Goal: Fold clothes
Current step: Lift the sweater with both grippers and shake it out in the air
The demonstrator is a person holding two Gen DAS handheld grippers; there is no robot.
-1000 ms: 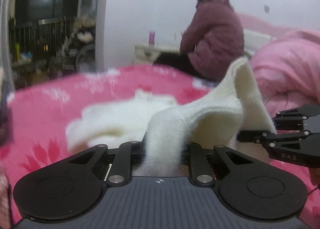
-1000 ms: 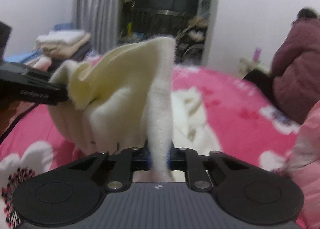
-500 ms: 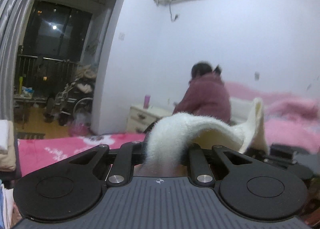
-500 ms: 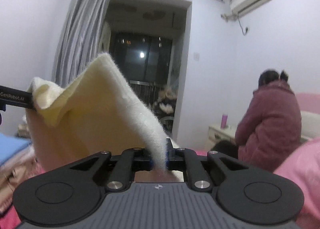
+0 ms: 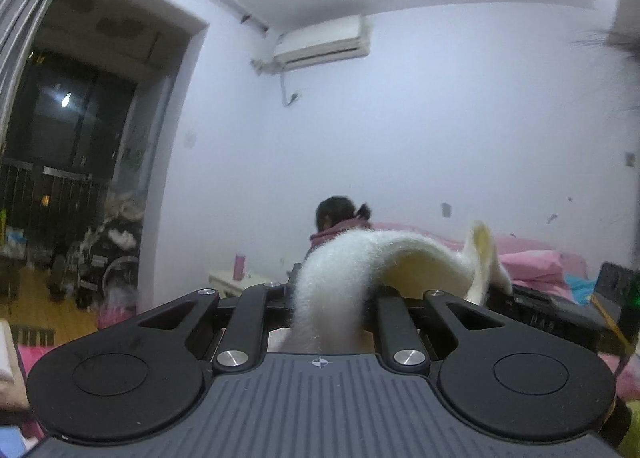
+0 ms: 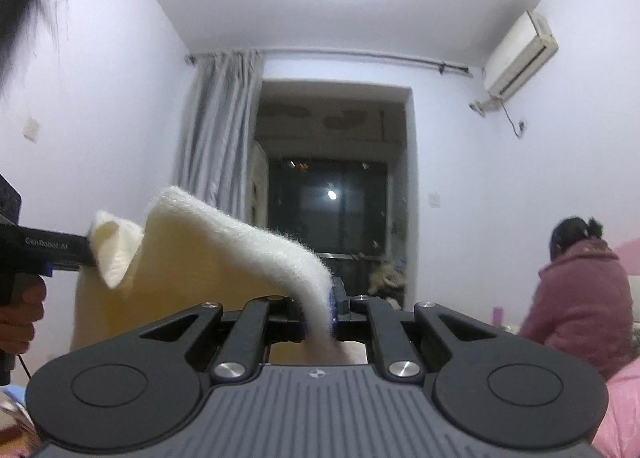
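A fluffy cream-white garment [image 5: 360,258] was shown held up in the air, its outer face covered in fuzzy white pile and its inner face a smoother pale yellow. It was stretched between the two tools, with its upper edge arching and sagging between them.

The left hand-held gripper [image 5: 330,300] was pointed roughly level into the room, its jaws closed on one bunched end of the garment, which rose out of the jaws and curved away to the right. The right hand-held gripper [image 6: 320,312] was tilted slightly upward toward the ceiling, its jaws clamped tight on a narrow fold of the same fabric. In the right wrist view, the left tool was seen at the left edge, pinching a far corner, with a hand [image 6: 20,310] wrapped around its handle below. In the left wrist view, the right tool was seen low at the right, just behind the cloth's far end.

The garment hung in front of both cameras. Behind it, a person in a dark pink jacket [image 6: 580,298] was seated facing away, beside pink bedding [image 5: 536,258], and an air conditioner [image 5: 320,42] was mounted high on the wall.
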